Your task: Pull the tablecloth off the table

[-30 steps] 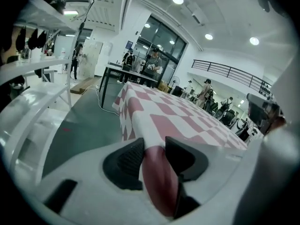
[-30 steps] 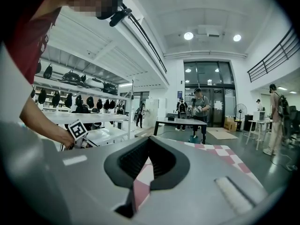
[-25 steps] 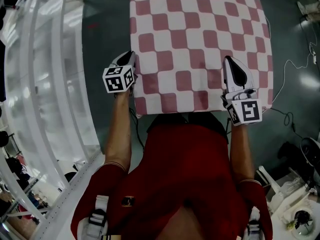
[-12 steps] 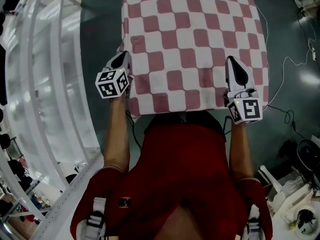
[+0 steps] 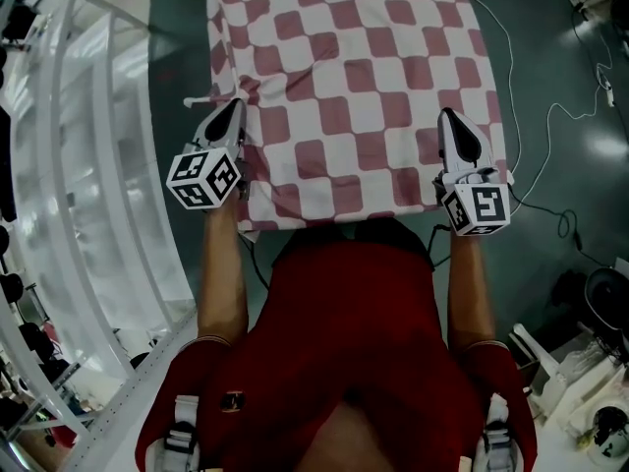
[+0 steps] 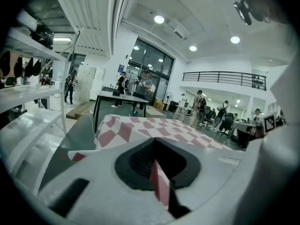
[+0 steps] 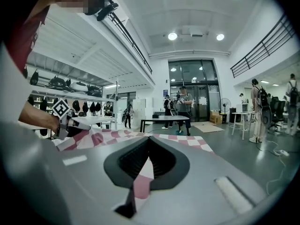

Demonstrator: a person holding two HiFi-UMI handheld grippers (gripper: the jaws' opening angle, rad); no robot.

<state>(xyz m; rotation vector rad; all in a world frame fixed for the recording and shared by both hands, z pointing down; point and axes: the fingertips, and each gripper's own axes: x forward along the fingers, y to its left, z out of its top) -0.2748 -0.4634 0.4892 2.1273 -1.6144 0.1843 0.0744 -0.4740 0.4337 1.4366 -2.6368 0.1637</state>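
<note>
Red-and-white checked tablecloth lying spread over table at person's 12 o'clock, table itself hidden beneath, near hem hanging by red shirt. Left gripper pinching cloth's near-left edge at 10 o'clock, jaws closed on fold, fabric bunching there. Right gripper clamping near-right edge at 2 o'clock, jaws pressed together on cloth. White shelving running along 9 o'clock; dark floor showing at 3 o'clock.

The tablecloth hides the table beneath it from us entirely; its far edge is cut off by the top of the head view; from above, the left gripper and right gripper cover their own pinch points; the distant people are too small for us to tell apart.
</note>
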